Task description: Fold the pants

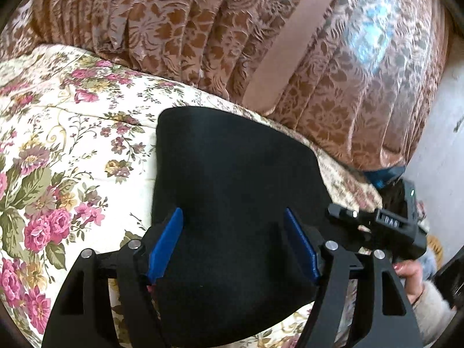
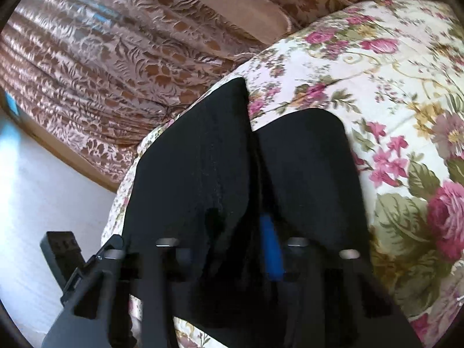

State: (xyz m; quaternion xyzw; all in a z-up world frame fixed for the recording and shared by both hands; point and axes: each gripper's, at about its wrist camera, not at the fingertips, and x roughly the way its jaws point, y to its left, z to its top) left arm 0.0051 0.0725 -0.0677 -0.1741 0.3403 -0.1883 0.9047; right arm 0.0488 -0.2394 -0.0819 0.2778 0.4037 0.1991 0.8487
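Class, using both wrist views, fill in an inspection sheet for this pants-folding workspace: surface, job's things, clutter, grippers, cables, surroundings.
Surface: floral quilt on a bed.
Job's things: black pants, folded, lying on the quilt.
Clutter: nothing seen.
Grippers: left gripper open over the pants; right gripper looks shut on the pants, though blurred.
Cables: nothing seen.
Surroundings: brown patterned curtain behind the bed; pale wall beside it.
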